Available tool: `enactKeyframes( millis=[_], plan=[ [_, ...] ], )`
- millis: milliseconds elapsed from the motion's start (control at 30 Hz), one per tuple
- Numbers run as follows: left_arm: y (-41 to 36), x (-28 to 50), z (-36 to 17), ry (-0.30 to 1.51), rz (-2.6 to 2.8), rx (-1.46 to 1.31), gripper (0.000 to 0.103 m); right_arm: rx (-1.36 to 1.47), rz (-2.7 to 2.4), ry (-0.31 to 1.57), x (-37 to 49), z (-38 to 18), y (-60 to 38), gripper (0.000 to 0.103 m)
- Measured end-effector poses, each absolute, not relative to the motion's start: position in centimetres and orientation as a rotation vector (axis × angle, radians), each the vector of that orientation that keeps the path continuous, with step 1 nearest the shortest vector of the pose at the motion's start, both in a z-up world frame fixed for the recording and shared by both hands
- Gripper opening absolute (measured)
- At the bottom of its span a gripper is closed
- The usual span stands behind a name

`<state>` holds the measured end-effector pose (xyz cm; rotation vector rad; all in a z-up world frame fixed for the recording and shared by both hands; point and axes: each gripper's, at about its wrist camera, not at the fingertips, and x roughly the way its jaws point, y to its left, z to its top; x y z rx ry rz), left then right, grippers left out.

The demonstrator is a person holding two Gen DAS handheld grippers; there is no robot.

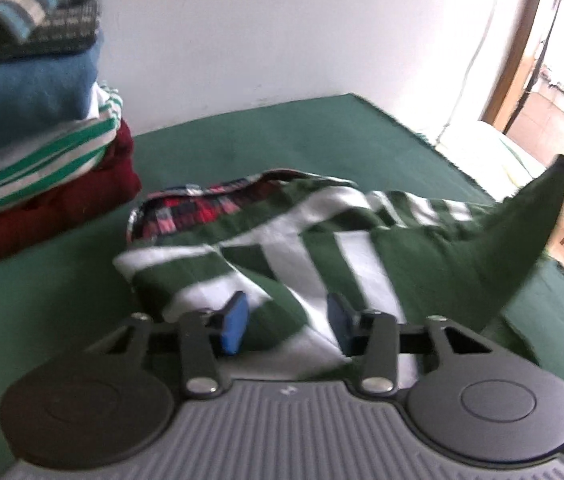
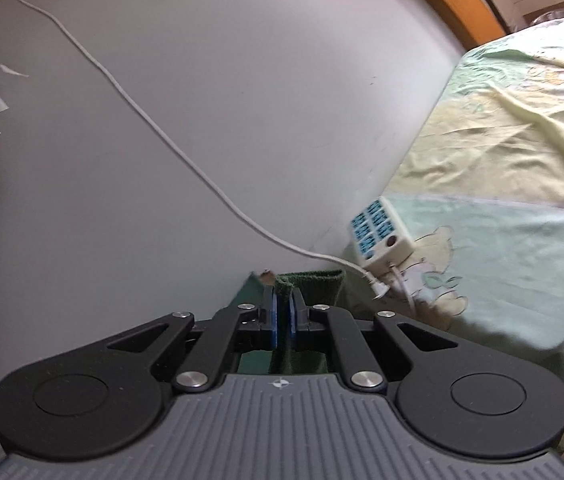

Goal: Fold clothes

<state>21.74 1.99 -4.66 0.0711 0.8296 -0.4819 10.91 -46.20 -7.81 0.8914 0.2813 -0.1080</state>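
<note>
In the left wrist view, the left gripper [image 1: 288, 322] hung low over a green and white striped garment [image 1: 322, 240] that lay crumpled on the green cover [image 1: 282, 136] of the table. Its two blue pads [image 1: 235, 322] stood well apart with only a hump of the cloth between them, and they held nothing. It was probably placed there to be near a fold of the cloth, though the pictures do not settle this. One corner of the garment rose steeply toward the right edge of the picture, where a dark blurred shape, most likely the other tongs, met it; the lifted corner suggests that the cloth was being pulled up and stretched from that side. A red checked piece [image 1: 197, 204] showed from under the far edge of the garment, and it was hard to say whether it was a lining or a separate shirt. At the left stood a pile of folded clothes [image 1: 33, 120], cut by the picture's edge, so that its full height and base were hidden. In the right wrist view, the right gripper [image 2: 282, 316] was closed tightly on a thin edge of green cloth, which stood up between its pads. The camera looked at the white wall [image 2: 201, 120], a white cable [image 2: 153, 128], a socket block [image 2: 380, 232] and a pale sheet [image 2: 502, 160], so the rest of the garment was not visible there.
</note>
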Motion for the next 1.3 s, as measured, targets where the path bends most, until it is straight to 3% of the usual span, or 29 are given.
enactKeyframes(
  millis=[33, 167, 400, 900, 1300],
  plan=[
    [2.1, 22.6, -5.2, 0.843, -0.479, 0.068, 0.021, 0.893, -0.1, 0.285, 10.9, -7.6, -46.0, 0.006],
    [2.1, 25.2, -7.7, 0.888, -0.463, 0.098, 0.02, 0.853, -0.087, 0.295, 10.7, -6.8, -44.8, 0.006],
    [3.2, 26.4, -7.8, 0.829, -0.507, 0.044, 0.023, 0.931, -0.041, 0.252, 10.3, -5.3, -43.7, 0.006],
    [2.3, 25.0, -6.7, 0.827, -0.676, 0.211, 0.025, 1.105, 0.724, 0.242, 11.8, 2.6, -30.7, 0.006],
    [0.3, 24.2, -6.3, 0.821, -0.79, 0.147, 0.029, 1.185, 0.895, 0.268, 10.8, 3.1, -25.7, 0.007]
  ],
)
